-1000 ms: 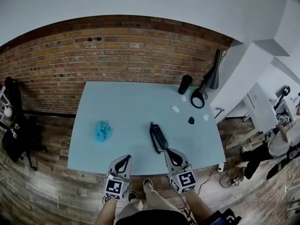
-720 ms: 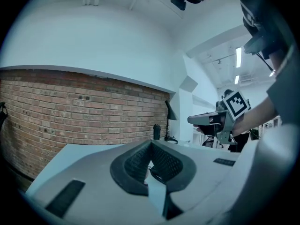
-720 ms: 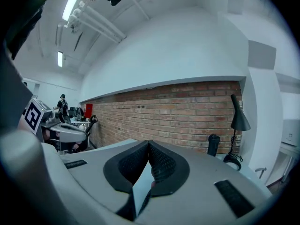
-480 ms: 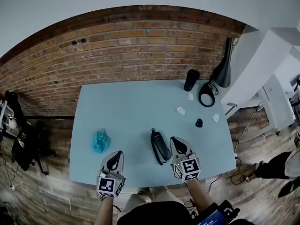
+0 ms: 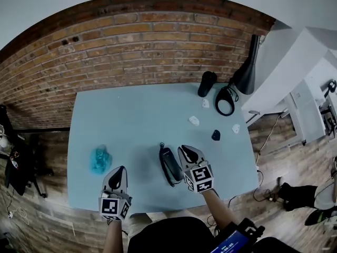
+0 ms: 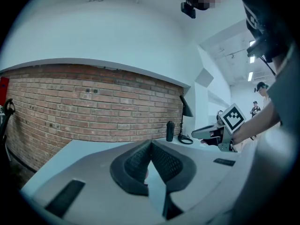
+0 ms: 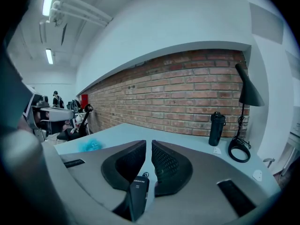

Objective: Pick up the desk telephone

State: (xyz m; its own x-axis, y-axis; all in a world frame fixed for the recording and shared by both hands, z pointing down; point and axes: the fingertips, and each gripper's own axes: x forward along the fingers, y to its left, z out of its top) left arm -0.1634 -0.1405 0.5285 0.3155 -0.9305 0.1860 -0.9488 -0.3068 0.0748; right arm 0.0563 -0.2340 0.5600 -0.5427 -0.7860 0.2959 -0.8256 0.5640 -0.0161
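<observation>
The black desk telephone handset (image 5: 169, 164) lies flat on the pale blue table (image 5: 137, 115), near its front edge, with a thin cord at its far end. My right gripper (image 5: 185, 151) hovers just right of the handset, almost alongside it. Its jaws have just been opening and stand a narrow slit apart. In the right gripper view the handset (image 7: 138, 194) shows low in that slit, below the pads (image 7: 164, 161), which do not press on it. My left gripper (image 5: 119, 172) is over the table's front left, shut and empty, its pads (image 6: 136, 161) meeting at the tip.
A crumpled blue thing (image 5: 100, 159) lies just beyond the left gripper. At the back right stand a black bottle (image 5: 206, 83), a black lamp (image 5: 247, 67) and a black ring (image 5: 224, 100). Small white pieces (image 5: 194, 120) and a dark one (image 5: 215, 135) lie right of centre.
Both grippers have come forward over the table's front edge. The right one has drawn in beside the handset, and a slit has opened between its jaws.
</observation>
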